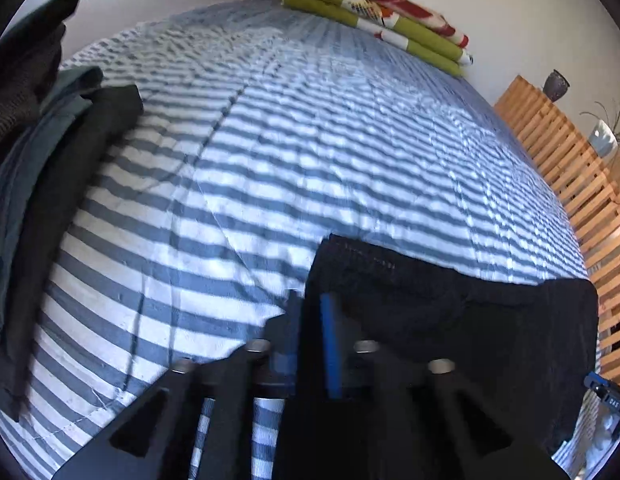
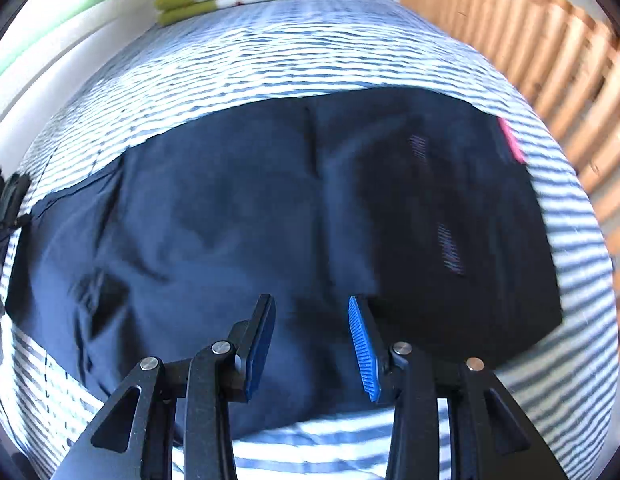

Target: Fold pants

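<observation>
Right wrist view shows the dark navy fabric pants (image 2: 270, 208) spread flat on the blue-and-white striped bedcover (image 2: 294, 52), partly folded, one darker layer lying over the side nearest the wooden slatted frame (image 2: 550, 52). The right gripper (image 2: 312, 344) hovers just above the pants with its blue-padded jaws wide apart, holding nothing. In the left wrist view, the left gripper (image 1: 310, 344) has its jaws narrow, clamped on a corner of the pants (image 1: 450, 320). To fold well, the right gripper should probably pinch the matching edge of the pants, then both carry the cloth evenly across, keeping it taut so no creases form.
</observation>
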Available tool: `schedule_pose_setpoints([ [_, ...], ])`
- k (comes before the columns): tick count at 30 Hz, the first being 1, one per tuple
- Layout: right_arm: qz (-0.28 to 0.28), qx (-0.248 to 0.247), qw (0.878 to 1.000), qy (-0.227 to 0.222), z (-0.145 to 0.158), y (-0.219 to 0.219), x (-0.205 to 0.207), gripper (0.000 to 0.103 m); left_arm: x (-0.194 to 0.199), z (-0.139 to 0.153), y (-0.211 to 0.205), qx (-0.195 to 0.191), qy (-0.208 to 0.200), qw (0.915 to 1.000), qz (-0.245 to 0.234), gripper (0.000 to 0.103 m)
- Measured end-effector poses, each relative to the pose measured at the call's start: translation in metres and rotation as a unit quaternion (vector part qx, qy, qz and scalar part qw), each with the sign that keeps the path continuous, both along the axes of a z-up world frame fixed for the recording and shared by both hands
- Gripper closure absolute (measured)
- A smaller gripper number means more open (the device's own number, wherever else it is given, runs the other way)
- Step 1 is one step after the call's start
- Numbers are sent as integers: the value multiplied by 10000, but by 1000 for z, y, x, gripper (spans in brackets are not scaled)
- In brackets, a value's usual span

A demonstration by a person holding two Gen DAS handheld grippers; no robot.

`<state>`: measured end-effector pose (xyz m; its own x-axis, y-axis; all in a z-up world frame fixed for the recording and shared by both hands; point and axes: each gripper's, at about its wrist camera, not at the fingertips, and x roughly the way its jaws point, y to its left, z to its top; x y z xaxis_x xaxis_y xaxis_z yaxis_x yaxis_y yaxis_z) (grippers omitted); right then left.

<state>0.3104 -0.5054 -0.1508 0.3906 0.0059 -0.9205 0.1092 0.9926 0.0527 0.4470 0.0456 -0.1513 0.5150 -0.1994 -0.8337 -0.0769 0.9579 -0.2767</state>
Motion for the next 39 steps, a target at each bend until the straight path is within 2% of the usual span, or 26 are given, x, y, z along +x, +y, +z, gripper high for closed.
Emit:
schedule_pose_setpoints([
  [1, -7, 11, 10000, 13, 0, -2, -2, 68, -4, 0, 1, -72, -33, 10000, 2, 55],
  [2, 21, 28, 10000, 15, 2, -4, -3, 68, -9, 3, 4, -89, -116, 9999, 12, 53],
  [4, 133, 57, 9999, 8, 6, 1, -7, 68, -18, 6, 8, -46, -135, 9999, 26, 52],
  [7, 143, 53, 9998, -102, 15, 5, -21, 68, -40, 12, 18, -196, -41, 9998, -19, 52],
  [10, 37, 153, 9997, -169, 18, -1, -37, 68, -72, 20, 17, 10, -74, 9997, -247, 51],
  [12, -91, -136, 9998, -119, 17, -4, -43, 68, -93, 22, 15, 155, -57, 9992, -372, 48],
  [14, -338, -336, 9987, -183, 19, -17, -46, 68, -110, 20, 15, 108, -2, 9990, -435, 47],
  [16, -760, -307, 9964, -236, 18, -43, -43, 68, -121, 18, 14, 35, 118, 9986, -514, 47],
  [19, -1039, 131, 9944, 138, -4, -80, -31, 68, -135, 20, 10, 49, 106, 9983, -573, 47],
  [20, -1134, -110, 9929, 355, -16, -89, -25, 68, -139, 21, 10, 55, 91, 9983, -577, 47],
  [21, -1210, -591, 9897, 481, -25, -93, -21, 68, -141, 22, 11, 58, 82, 9984, -565, 47],
  [22, -1149, -783, 9895, 390, -26, -94, -19, 56, -143, 23, 11, 36, 80, 9985, -535, 46],
  [24, -1266, -906, 9872, 334, -15, -92, -20, 54, -146, 27, 12, -18, 97, 9985, -531, 45],
  [26, -1159, -759, 9903, 83, 4, -77, -26, 54, -149, 31, 15, -8, 67, 9987, -509, 44],
  [28, -813, -632, 9946, -124, 22, -49, -32, 54, -154, 33, 19, -101, 59, 9989, -447, 44],
  [32, 351, -465, 9967, -568, 54, 45, -41, 54, -165, 30, 27, -232, 43, 9987, -448, 44],
  [36, 1517, -378, 9840, -861, 71, 155, -44, 54, -178, 25, 32, -239, -42, 9983, -530, 45],
  [39, 2251, -430, 9695, -863, 63, 227, -46, 55, -185, 24, 44, -221, -198, 9989, -360, 45],
])
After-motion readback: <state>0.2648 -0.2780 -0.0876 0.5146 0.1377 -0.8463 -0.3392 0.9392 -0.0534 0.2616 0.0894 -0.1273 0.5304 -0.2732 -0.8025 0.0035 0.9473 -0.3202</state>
